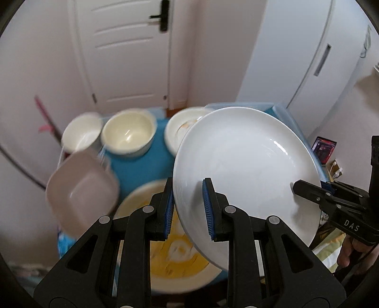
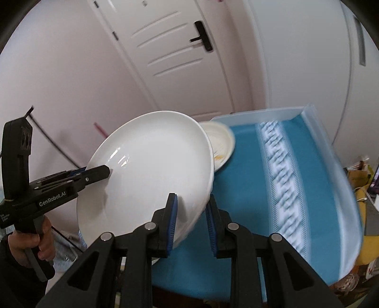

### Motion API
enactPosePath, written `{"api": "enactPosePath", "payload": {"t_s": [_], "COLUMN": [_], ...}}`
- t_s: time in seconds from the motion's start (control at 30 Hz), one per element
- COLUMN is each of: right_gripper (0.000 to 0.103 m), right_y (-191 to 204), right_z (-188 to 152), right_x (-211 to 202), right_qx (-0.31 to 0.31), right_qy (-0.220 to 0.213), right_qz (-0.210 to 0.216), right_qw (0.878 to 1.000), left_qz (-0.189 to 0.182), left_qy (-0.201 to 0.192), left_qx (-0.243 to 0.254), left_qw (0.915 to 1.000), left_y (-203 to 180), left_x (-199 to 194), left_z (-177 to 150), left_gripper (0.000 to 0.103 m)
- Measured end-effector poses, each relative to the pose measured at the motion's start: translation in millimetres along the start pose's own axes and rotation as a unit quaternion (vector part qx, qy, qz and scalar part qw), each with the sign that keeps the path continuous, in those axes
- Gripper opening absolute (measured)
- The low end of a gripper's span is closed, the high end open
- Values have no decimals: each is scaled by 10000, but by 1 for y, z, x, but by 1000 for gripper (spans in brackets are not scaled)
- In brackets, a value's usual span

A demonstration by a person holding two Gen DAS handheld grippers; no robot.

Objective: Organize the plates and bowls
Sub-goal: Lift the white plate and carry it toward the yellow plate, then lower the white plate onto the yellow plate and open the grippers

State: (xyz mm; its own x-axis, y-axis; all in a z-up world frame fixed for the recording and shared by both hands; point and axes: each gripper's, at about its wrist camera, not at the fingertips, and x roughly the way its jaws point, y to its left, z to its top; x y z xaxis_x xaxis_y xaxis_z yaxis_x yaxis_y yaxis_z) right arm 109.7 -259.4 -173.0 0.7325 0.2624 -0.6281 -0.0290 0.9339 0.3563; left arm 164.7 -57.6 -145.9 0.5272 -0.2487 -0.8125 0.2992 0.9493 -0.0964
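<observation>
Both grippers are on one white plate (image 1: 244,163): my left gripper (image 1: 188,208) pinches its near rim, my right gripper (image 2: 191,222) clamps the opposite edge. I've got it tilted in the air above the blue counter (image 2: 244,170), bowls (image 1: 129,132) beyond.

Setting: a home, most likely a dining corner or kitchen edge. Evidence: white panelled interior door (image 1: 128,54) with black lever handle (image 1: 162,16); tall white refrigerator (image 1: 315,59) just right of it. Round table under a blue cloth (image 2: 246,180) with a white woven band, covered by clear plastic. Household crockery on it: cream bowls (image 1: 129,132), a white plate (image 1: 246,165), a yellow patterned plate (image 1: 180,258). Clutter on the floor at the right, not identifiable.
</observation>
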Motion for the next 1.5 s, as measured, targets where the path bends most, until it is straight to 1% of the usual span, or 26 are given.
{"api": "enactPosePath", "payload": {"t_s": [0.17, 0.33, 0.43, 0.63, 1.03, 1.13, 1.23, 1.3, 1.4, 1.5], "right_gripper": [22, 22, 22, 22, 22, 22, 22, 22, 22, 22], "right_y": [23, 35, 40, 38, 41, 44, 46, 48, 52, 57], "right_z": [-30, -44, -48, -48, -47, -47, -47, -48, -49, -49], "right_x": [24, 61, 79, 106, 116, 117, 117, 117, 118, 119], "right_qx": [-152, -503, -685, -1027, -1307, -1399, -1513, -1590, -1779, -1977], "right_qy": [269, 634, 789, 959, 1044, 1063, 1094, 1125, 1137, 1171], "right_qz": [161, 281, 320, 332, 332, 305, 254, 215, 127, -6], "right_qw": [9994, 9963, 9940, 9895, 9854, 9840, 9821, 9806, 9774, 9732], "left_qz": [153, 272, 305, 304, 491, 636, 912, 1161, 1550, 1836], "left_qy": [205, 319, 368, 385, 555, 584, 653, 700, 776, 819], "left_qx": [-291, -769, -1011, -1265, -1408, -1307, -1073, -843, -478, -220], "left_qw": [9993, 9962, 9937, 9907, 9873, 9876, 9879, 9872, 9837, 9793], "left_y": [26, 54, 62, 80, 79, 75, 67, 60, 49, 40], "left_x": [4, 21, 34, 60, 84, 86, 88, 89, 91, 92], "left_z": [-45, -77, -91, -104, -107, -103, -99, -98, -96, -96], "left_gripper": [20, 20, 20, 20, 20, 21, 21, 21, 21, 21]}}
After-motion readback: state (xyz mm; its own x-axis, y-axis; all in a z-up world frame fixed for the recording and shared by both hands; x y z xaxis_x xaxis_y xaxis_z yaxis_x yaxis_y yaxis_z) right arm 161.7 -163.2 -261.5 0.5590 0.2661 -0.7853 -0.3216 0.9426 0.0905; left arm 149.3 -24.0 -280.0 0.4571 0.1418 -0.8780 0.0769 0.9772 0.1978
